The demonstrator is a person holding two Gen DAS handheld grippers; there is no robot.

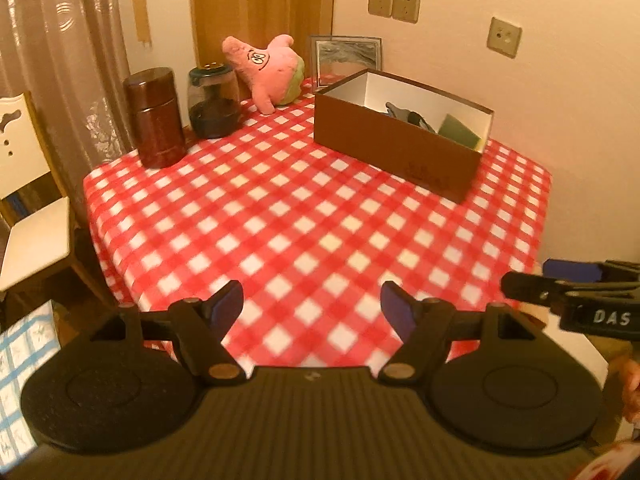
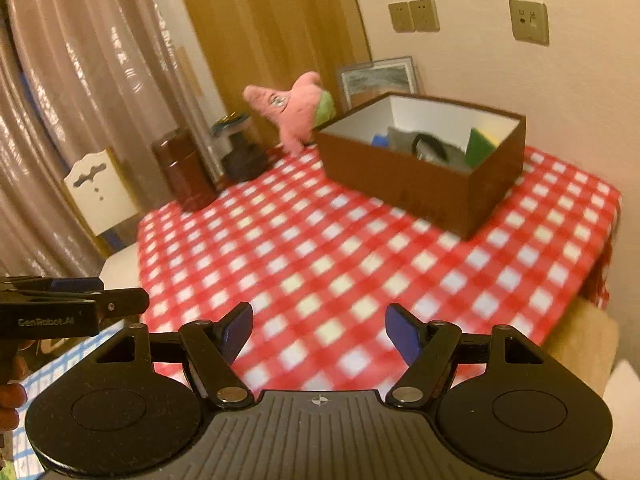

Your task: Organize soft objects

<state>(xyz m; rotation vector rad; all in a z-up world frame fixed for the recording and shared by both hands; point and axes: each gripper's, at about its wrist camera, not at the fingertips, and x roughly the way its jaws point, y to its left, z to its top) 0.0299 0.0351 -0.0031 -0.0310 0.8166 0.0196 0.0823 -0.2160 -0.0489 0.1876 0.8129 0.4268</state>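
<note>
Pink star-shaped plush toy (image 1: 266, 68) is propped at the far tabletop (image 1: 304, 216) edge, beside the brown cardboard box (image 1: 396, 140). It is judged light and squashy, best pinched at a limb. Left tongs (image 1: 312, 308) and right tongs (image 2: 319, 330) are held wide, empty.

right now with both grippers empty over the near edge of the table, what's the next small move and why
Probably reach one open gripper, say the left gripper, across toward the pink plush. It is the only soft thing outside the brown box, leaning at the far edge, while the box already holds other items. The right gripper is empty too.
</note>
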